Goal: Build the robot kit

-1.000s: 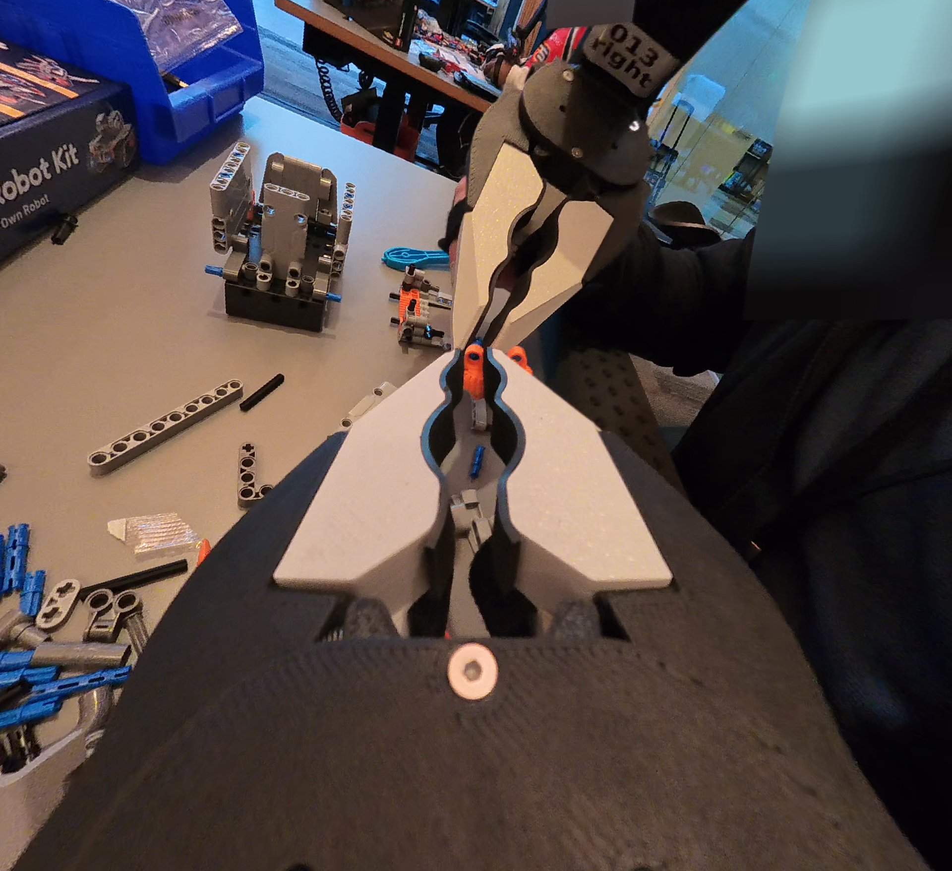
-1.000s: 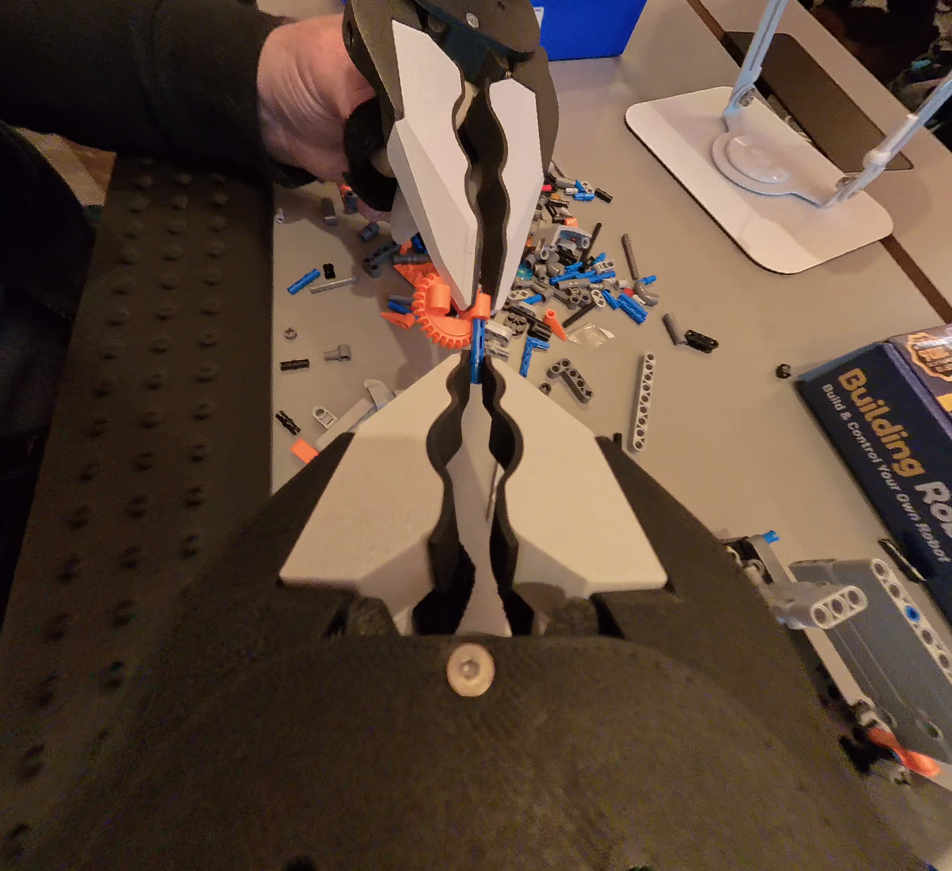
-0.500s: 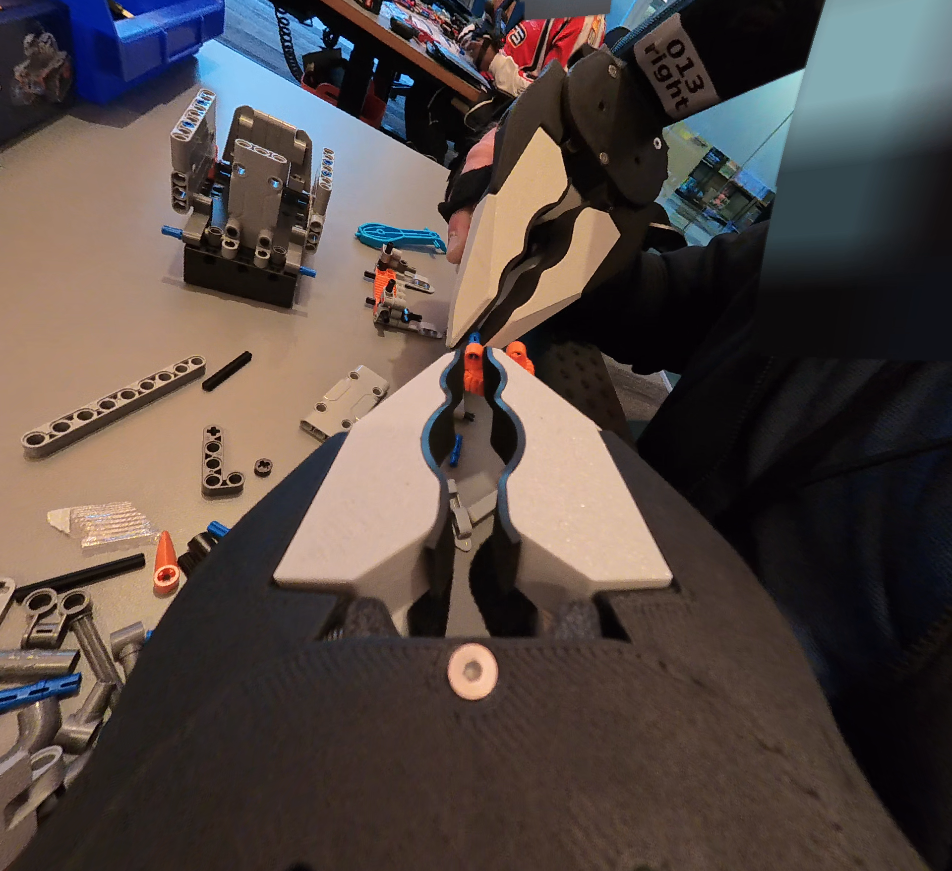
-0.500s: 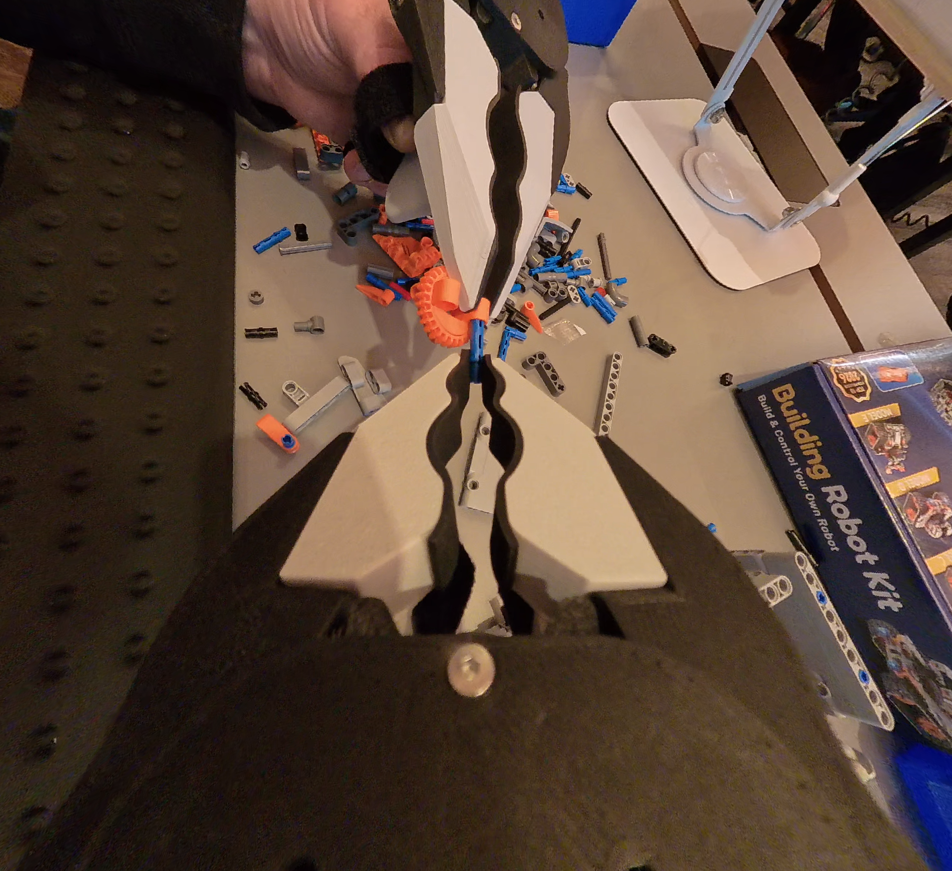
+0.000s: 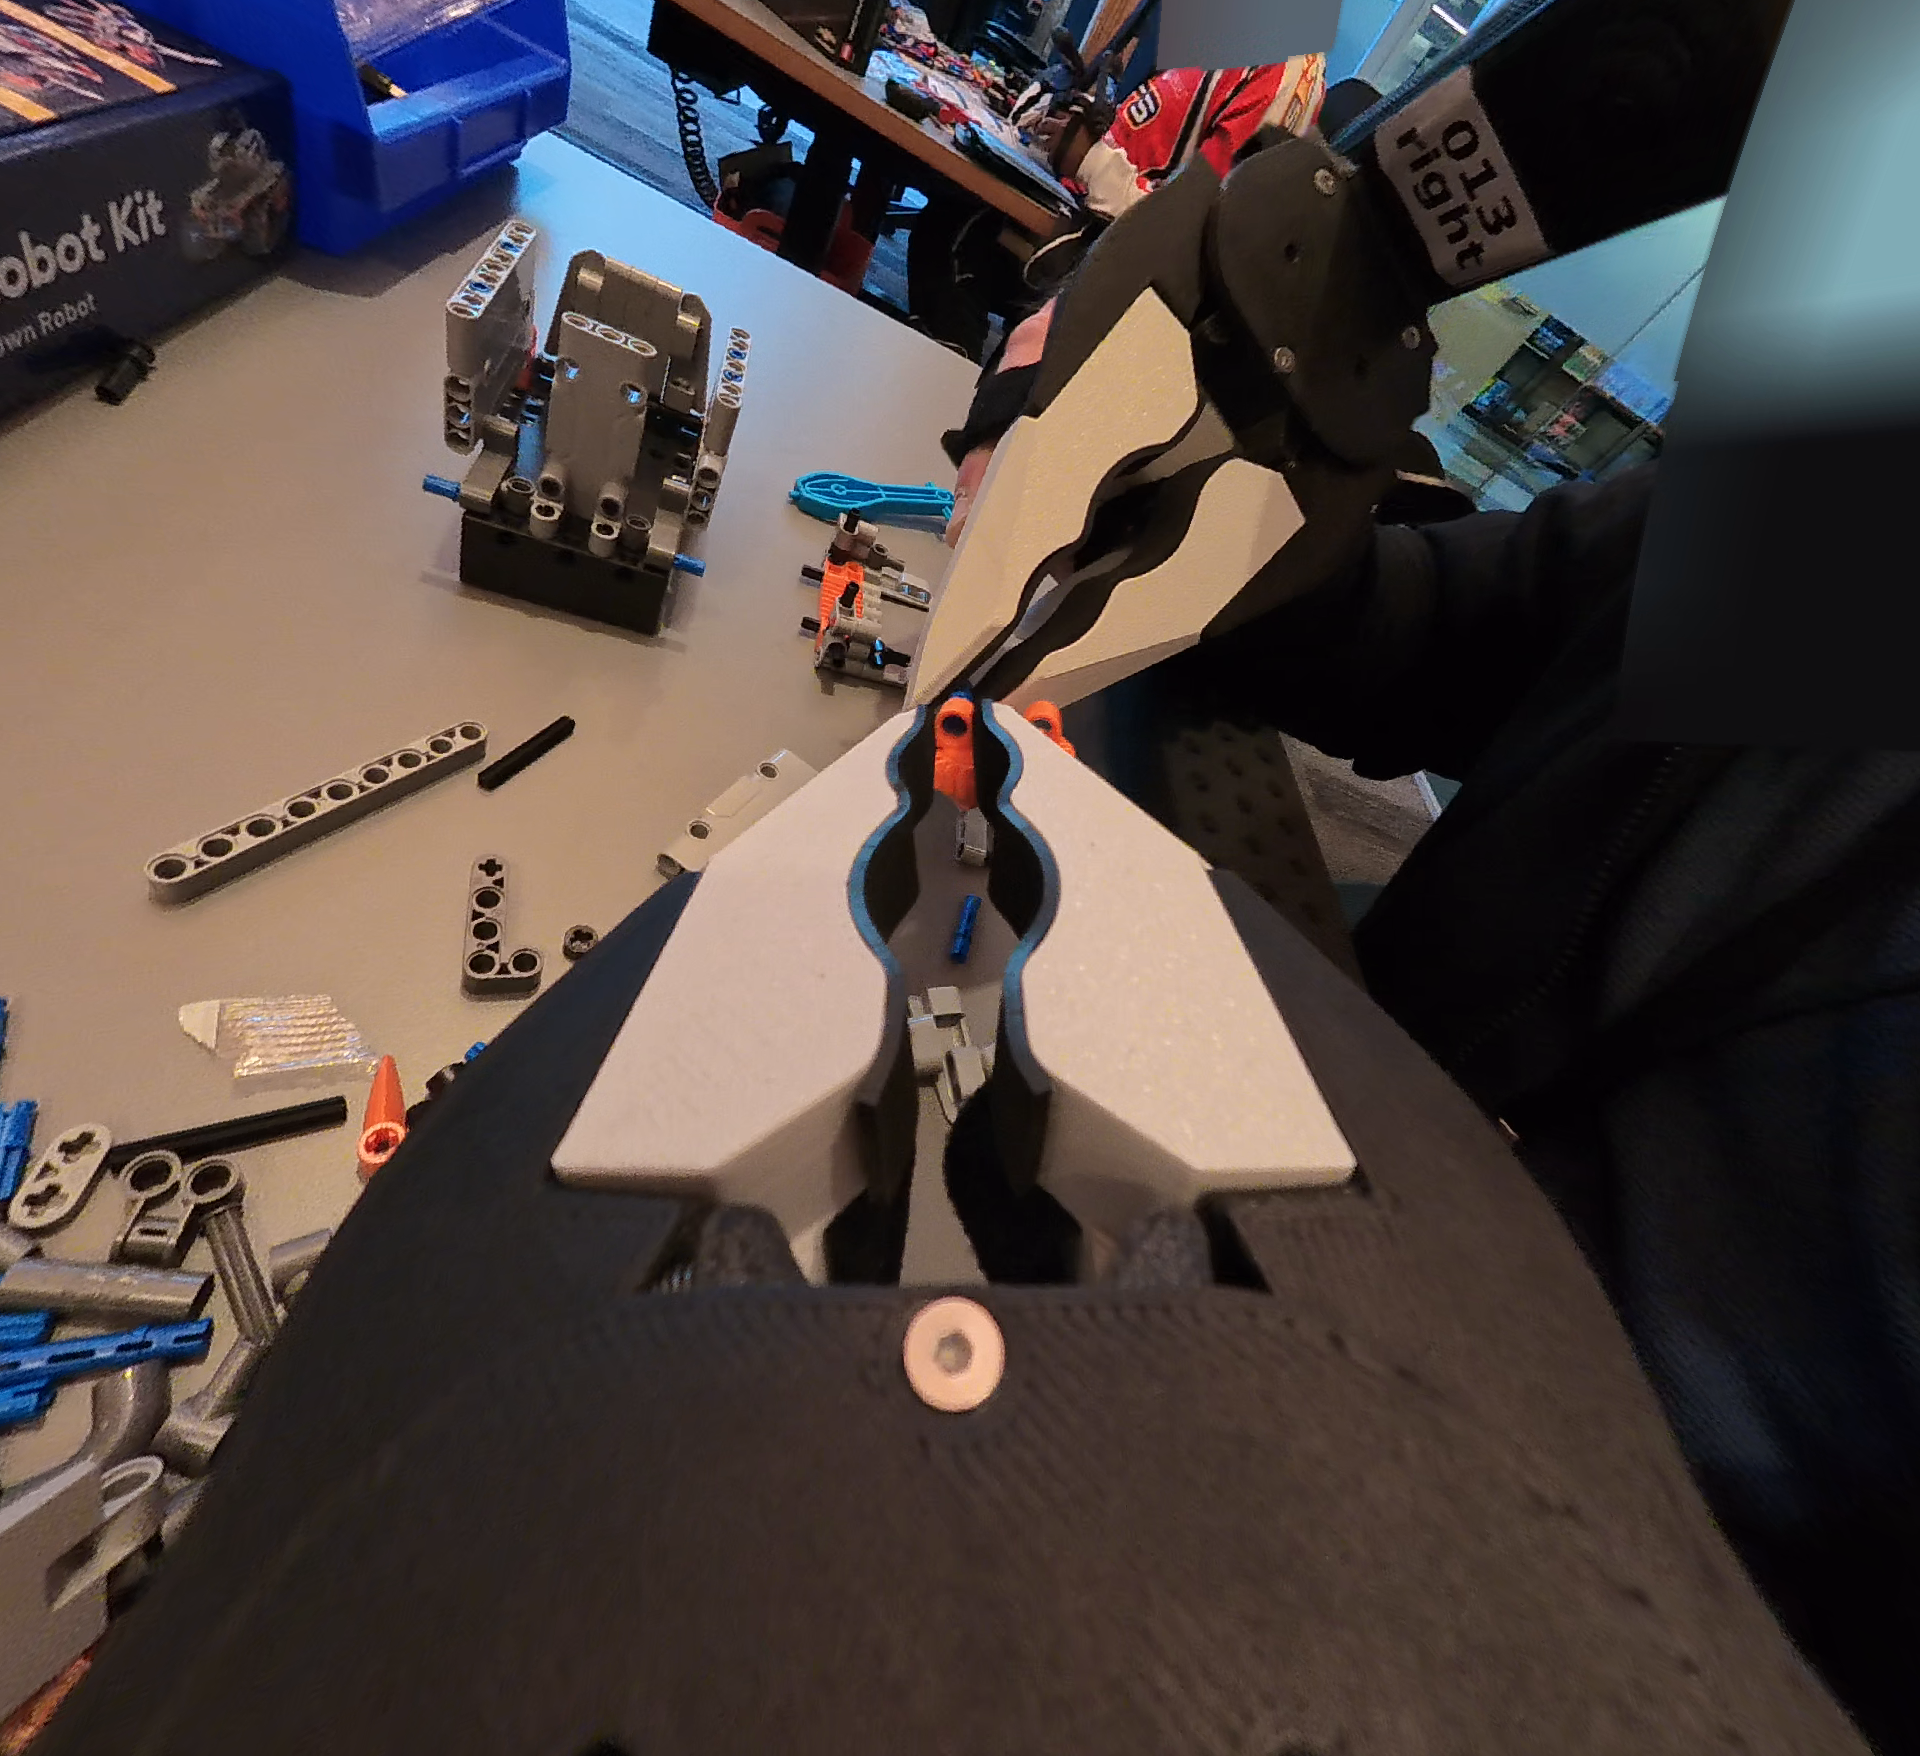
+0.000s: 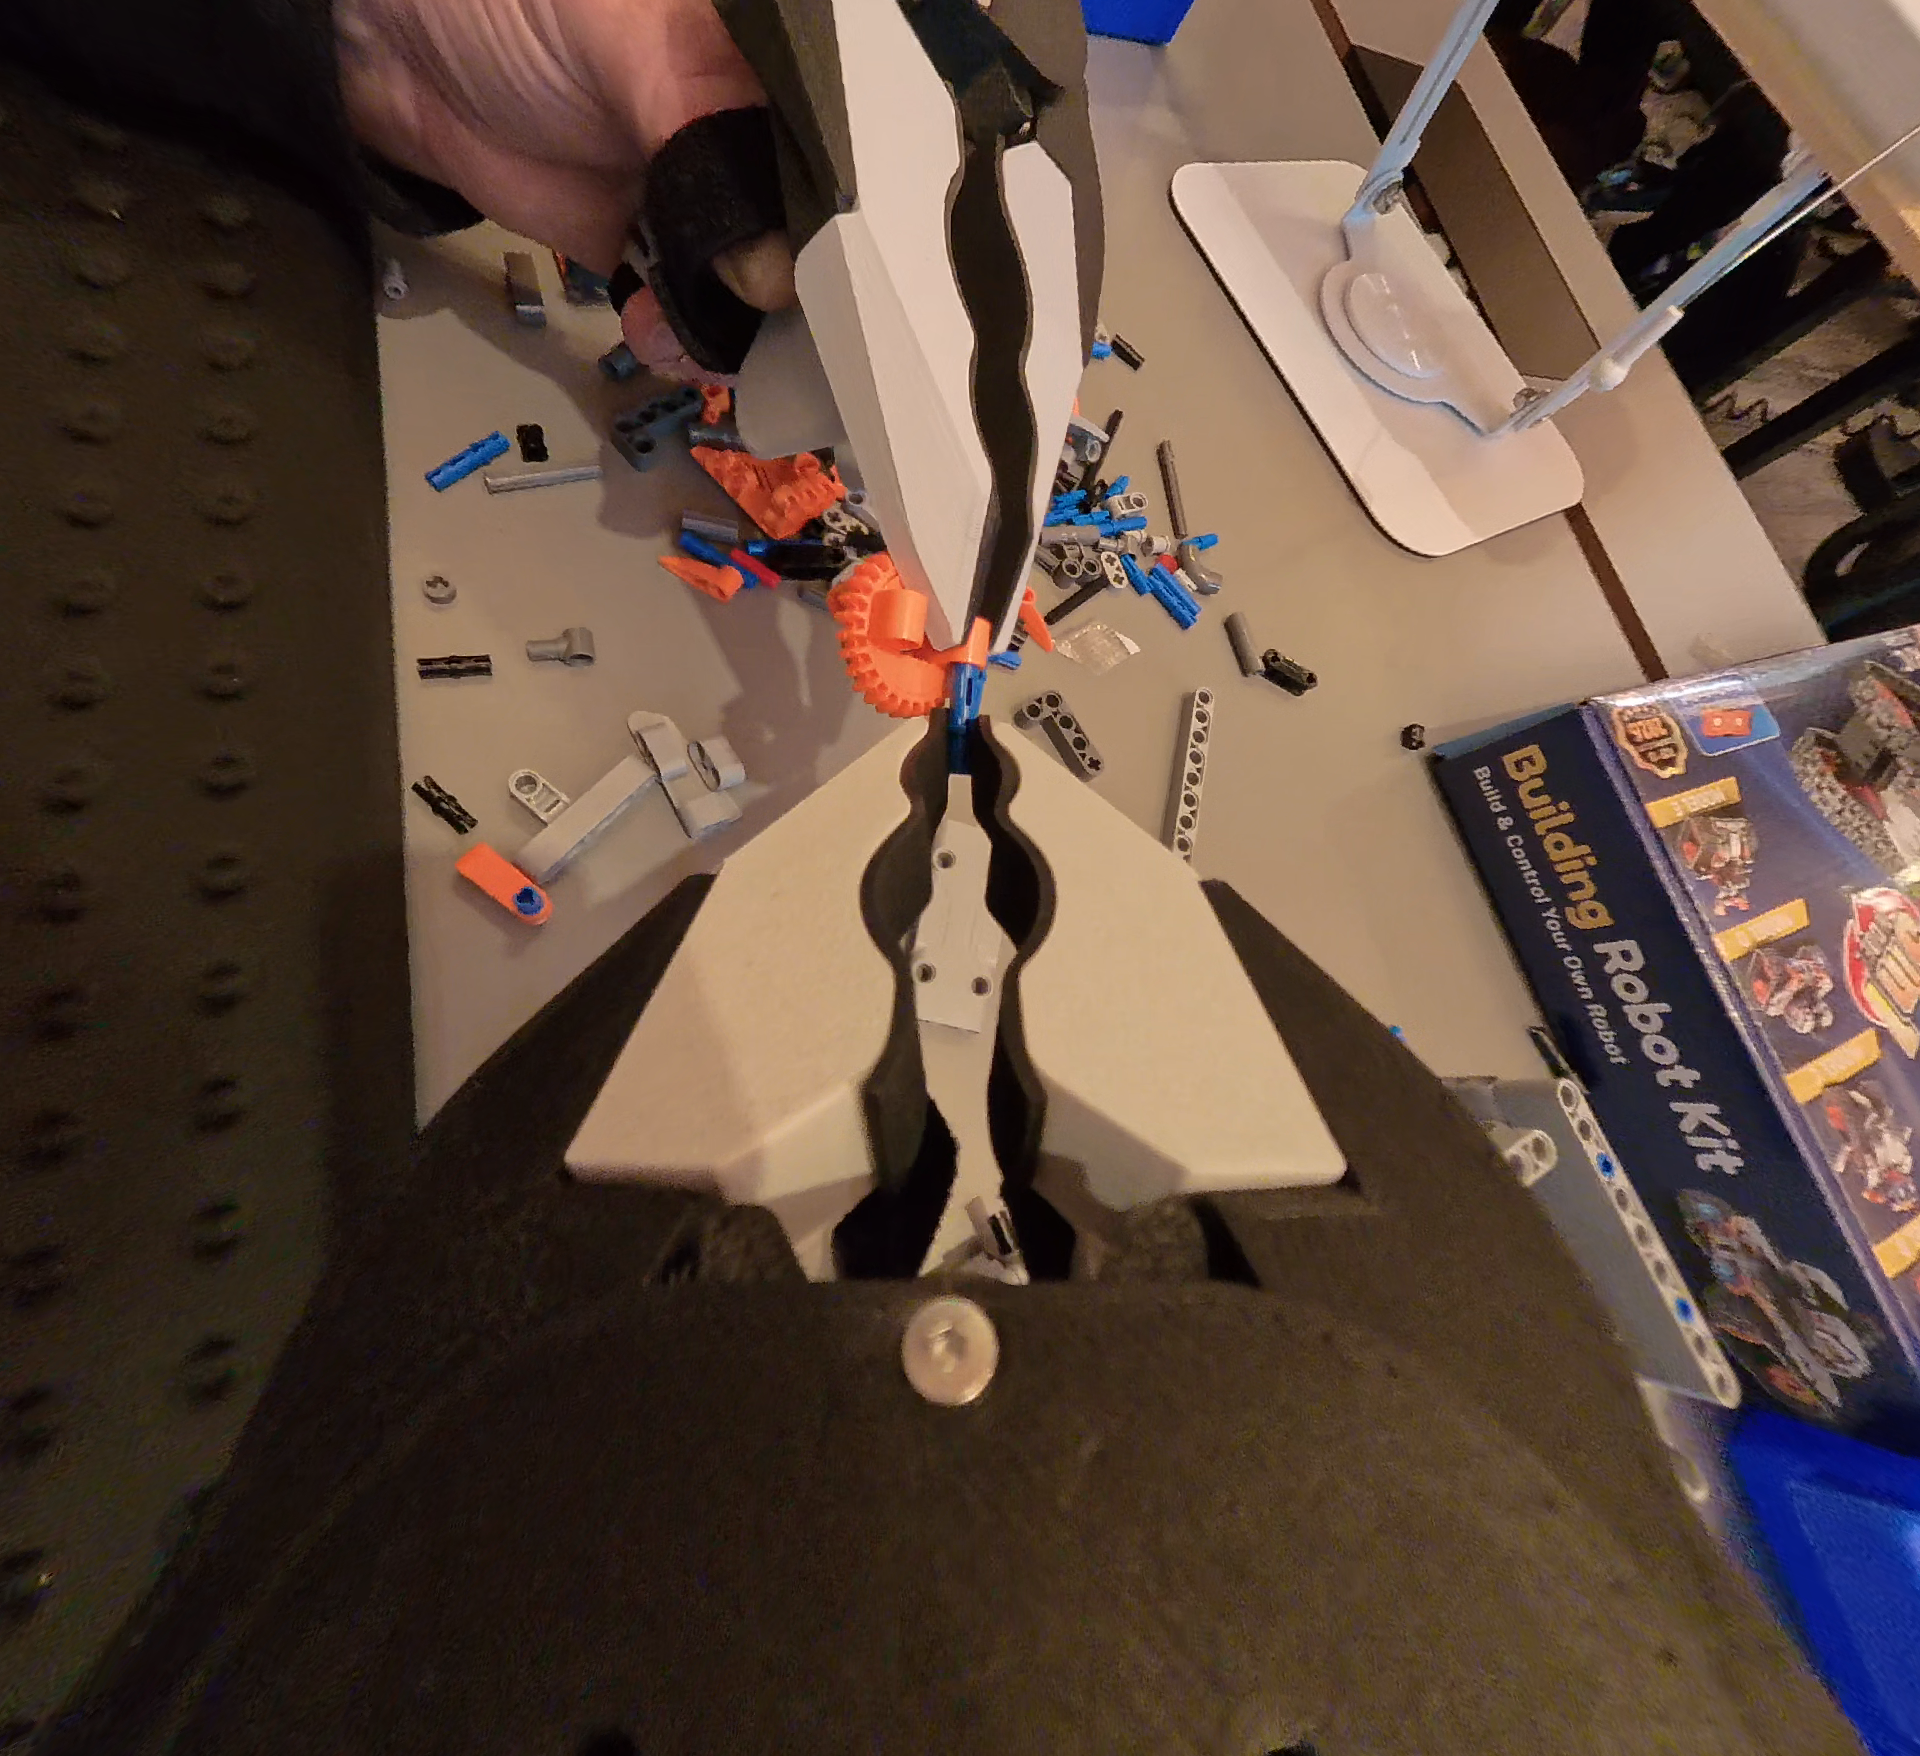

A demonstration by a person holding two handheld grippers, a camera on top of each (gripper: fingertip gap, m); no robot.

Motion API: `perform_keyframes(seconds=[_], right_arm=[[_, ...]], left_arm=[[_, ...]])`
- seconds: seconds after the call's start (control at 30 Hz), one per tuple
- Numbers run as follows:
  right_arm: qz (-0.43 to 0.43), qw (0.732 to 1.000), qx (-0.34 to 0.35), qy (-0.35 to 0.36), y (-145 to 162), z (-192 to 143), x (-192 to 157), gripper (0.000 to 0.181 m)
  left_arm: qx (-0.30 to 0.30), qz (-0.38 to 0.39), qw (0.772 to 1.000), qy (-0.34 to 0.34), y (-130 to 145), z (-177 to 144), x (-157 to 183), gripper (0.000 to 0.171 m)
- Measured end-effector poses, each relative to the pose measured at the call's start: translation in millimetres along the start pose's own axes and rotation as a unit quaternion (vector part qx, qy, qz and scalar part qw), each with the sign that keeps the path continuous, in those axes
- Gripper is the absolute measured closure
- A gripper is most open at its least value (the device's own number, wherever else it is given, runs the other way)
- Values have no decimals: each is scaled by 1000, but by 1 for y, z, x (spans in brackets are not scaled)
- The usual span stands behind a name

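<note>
Two tools meet tip to tip above the grey surface [image 5: 260, 626], and you hold both closed on small parts. Your left tool [image 5: 954, 732] grips an orange curved toothed piece [image 6: 883, 641] at its narrow end, the jaws drawn in tight on it; in the right wrist view the toothed arc hangs out to one side of the fingertips. Your right tool [image 6: 961, 740] is closed on a short blue pin [image 6: 962, 704], which stands straight out from its tips and touches the orange piece. Whether the pin is seated in a hole of that piece cannot be told from either view, as the joint is small and partly covered. A bare hand [image 6: 520, 65] in a dark sleeve carries the left tool. Below the tools, on the surface, lies a loose heap of blue, grey, black and orange parts [image 6: 1101, 543]. Near it lie a long grey holed beam [image 5: 312, 813], a black axle [image 5: 525, 752] just beside that beam, and an L-shaped grey beam [image 5: 494, 927]. Farther back stands a partly built grey and black block assembly [image 5: 592, 459], upright, well apart from the tools. A dark blue kit box [image 6: 1714, 979] sits at the surface edge, with a blue bin [image 5: 343, 13] near it. A white lamp base [image 6: 1382, 356] rests beyond the heap.
</note>
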State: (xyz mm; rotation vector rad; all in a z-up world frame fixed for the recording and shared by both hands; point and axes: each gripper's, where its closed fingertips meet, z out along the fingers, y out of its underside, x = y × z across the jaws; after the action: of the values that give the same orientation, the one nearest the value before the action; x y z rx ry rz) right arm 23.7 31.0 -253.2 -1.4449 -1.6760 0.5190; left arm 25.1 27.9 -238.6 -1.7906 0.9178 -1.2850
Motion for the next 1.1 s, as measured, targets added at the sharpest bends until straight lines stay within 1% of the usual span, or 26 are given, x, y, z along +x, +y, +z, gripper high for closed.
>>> perform_keyframes(seconds=[0.1, 0.17, 0.3, 0.4, 0.53, 0.63, 0.73, 0.8, 0.87, 1.0, 1.07, 1.1], right_arm=[[7, 1000, 5, -8, 0, 1, -1, 180], [50, 998, 27, -37, -1, 0, 0, 178], [95, 990, 77, -76, -8, -11, 3, 173], [118, 984, 92, -101, -9, -13, 2, 178], [152, 971, 118, -139, -13, -18, 0, 179], [146, 972, 119, -143, -15, -19, -2, 179], [133, 975, 108, -139, -14, -15, -6, 180], [133, 974, 119, -137, -19, -18, -5, 180], [128, 976, 113, -133, -18, -17, -5, 180], [150, 972, 111, -140, -12, -12, -3, 179], [157, 973, 109, -132, -10, -12, 2, 175], [161, 974, 98, -126, -5, -11, 4, 169]], left_arm=[[-8, 6, 1000, -2, 1, 0, 0, 167], [-11, 16, 1000, -10, 0, -2, -1, 167], [-1, 31, 999, -20, -7, -5, -1, 167], [-4, 37, 999, -16, -6, -4, 2, 167], [3, 44, 999, -9, -9, -4, 6, 167], [6, 51, 999, -8, -10, -3, 9, 167], [-13, 64, 998, -16, -3, 4, 10, 167], [-3, 58, 998, -4, -6, 3, 13, 167], [-6, 60, 998, -7, -5, 3, 13, 167], [-20, 63, 998, -23, -1, 4, 6, 166], [-22, 66, 997, -27, -1, 5, 4, 167], [-33, 67, 997, -34, 2, 6, 1, 166]])
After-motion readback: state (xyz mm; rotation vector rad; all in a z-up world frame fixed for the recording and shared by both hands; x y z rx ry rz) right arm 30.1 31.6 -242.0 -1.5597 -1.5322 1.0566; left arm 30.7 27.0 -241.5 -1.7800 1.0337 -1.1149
